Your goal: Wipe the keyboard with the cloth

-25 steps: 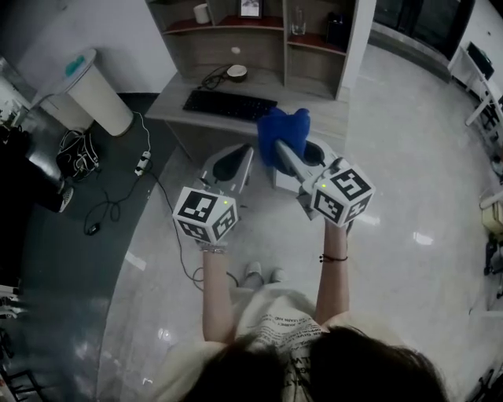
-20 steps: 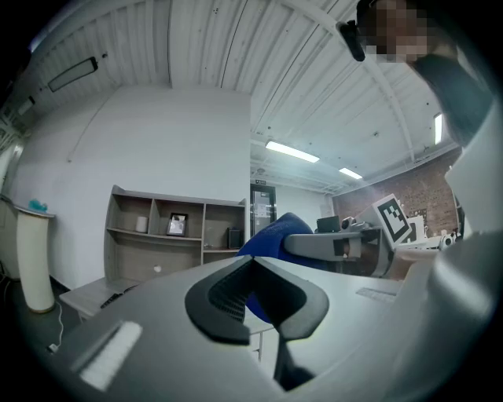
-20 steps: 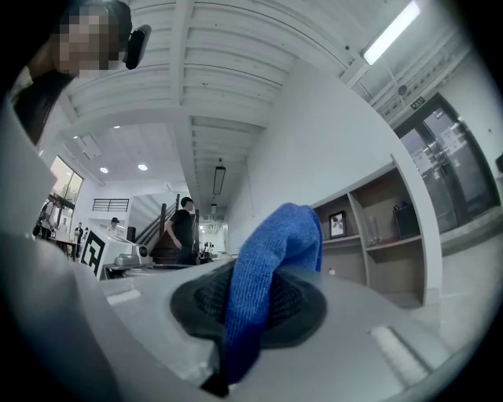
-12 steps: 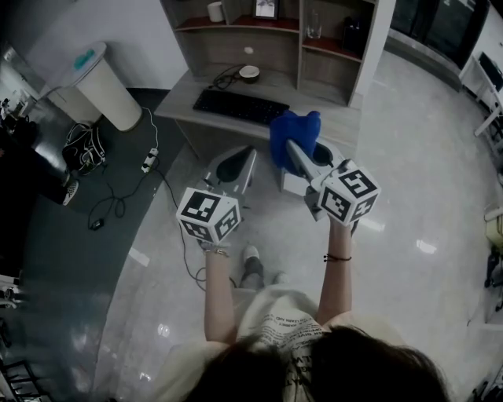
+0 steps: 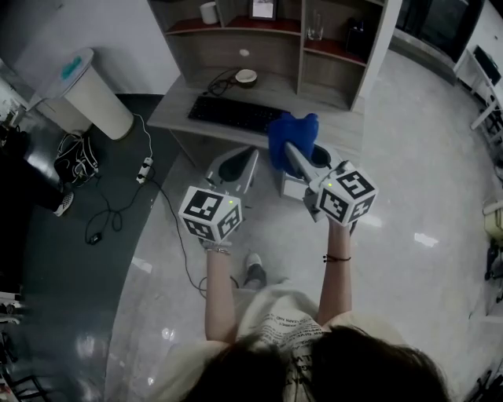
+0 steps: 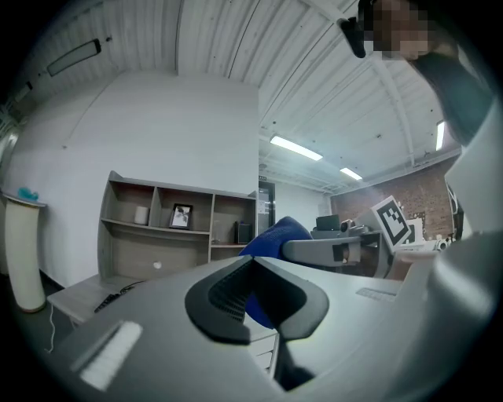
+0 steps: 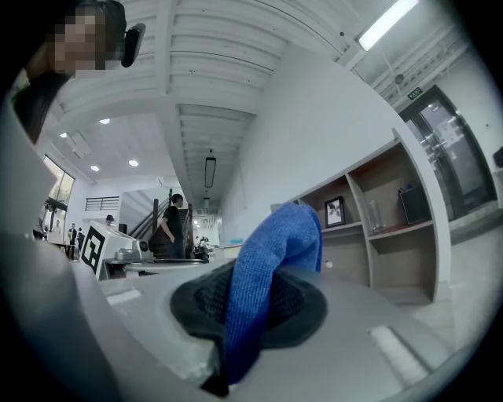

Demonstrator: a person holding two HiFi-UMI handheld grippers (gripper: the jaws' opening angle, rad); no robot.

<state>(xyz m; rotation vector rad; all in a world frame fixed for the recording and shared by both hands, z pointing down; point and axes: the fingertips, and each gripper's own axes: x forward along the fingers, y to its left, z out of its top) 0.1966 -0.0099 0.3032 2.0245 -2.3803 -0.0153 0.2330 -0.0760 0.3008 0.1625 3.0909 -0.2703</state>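
A black keyboard point(image 5: 236, 115) lies on the grey desk point(image 5: 182, 102) ahead of me. My right gripper point(image 5: 295, 154) is shut on a blue cloth point(image 5: 291, 135), which bunches up out of its jaws point(image 7: 271, 271). It hangs in the air just short of the desk's front edge, to the right of the keyboard. My left gripper point(image 5: 236, 169) is held beside it, lower and to the left, its jaws shut with nothing between them point(image 6: 250, 302). The blue cloth point(image 6: 271, 235) shows beyond the left jaws in the left gripper view.
Shelves point(image 5: 267, 31) rise at the back of the desk, with a cup point(image 5: 207, 12), a picture frame point(image 5: 263, 9) and a glass point(image 5: 316, 29). A small bowl point(image 5: 246, 76) and cables sit behind the keyboard. A white bin point(image 5: 88, 90) stands left; cables and a power strip point(image 5: 144, 166) lie on the floor.
Both grippers and the cloth hold much the same pose. The desk and keyboard have shifted slightly in the head view as the person steps closer.
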